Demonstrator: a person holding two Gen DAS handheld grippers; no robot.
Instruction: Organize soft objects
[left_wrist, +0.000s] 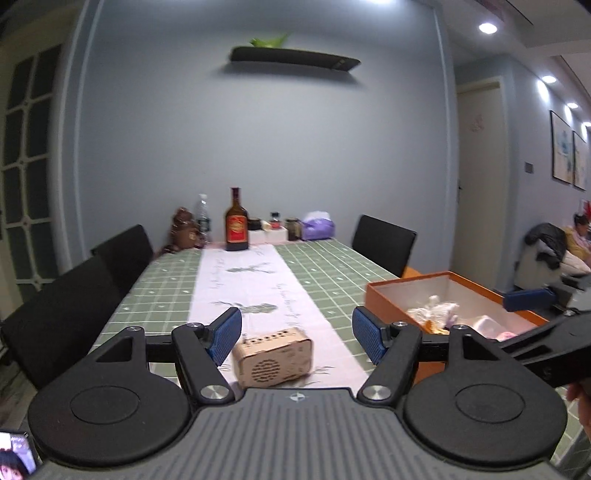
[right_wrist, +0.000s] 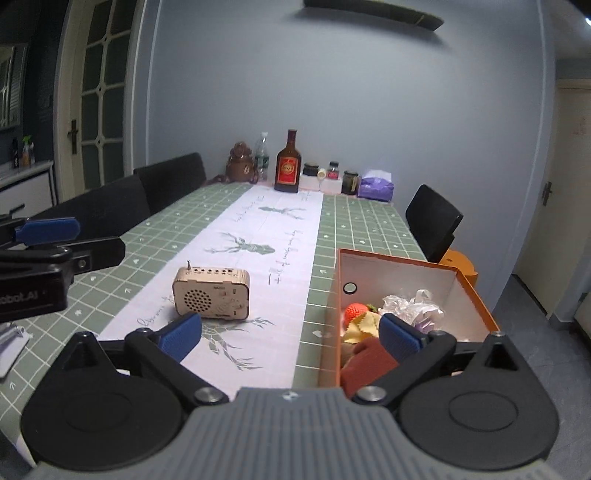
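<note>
An orange box (right_wrist: 399, 260) stands open at the table's right edge. It holds a red knitted strawberry (right_wrist: 356, 312), a yellow cloth (right_wrist: 364, 326), a white crumpled piece (right_wrist: 410, 304) and a rust-red cloth (right_wrist: 369, 365). My right gripper (right_wrist: 291, 338) is open and empty, its right finger over the box's near end. My left gripper (left_wrist: 297, 332) is open and empty, just above a small wooden radio (left_wrist: 273, 356) on the white runner. The box (left_wrist: 384, 295) lies to its right. One blue pad (left_wrist: 528, 299) of the right gripper shows over the box.
At the table's far end stand a brown plush toy (right_wrist: 240, 162), a water bottle (right_wrist: 262, 155), a brown liquor bottle (right_wrist: 288, 166), small jars (right_wrist: 349, 182) and a purple tissue pack (right_wrist: 376, 186). Black chairs (right_wrist: 170, 181) line both sides. A person (left_wrist: 580, 229) sits far right.
</note>
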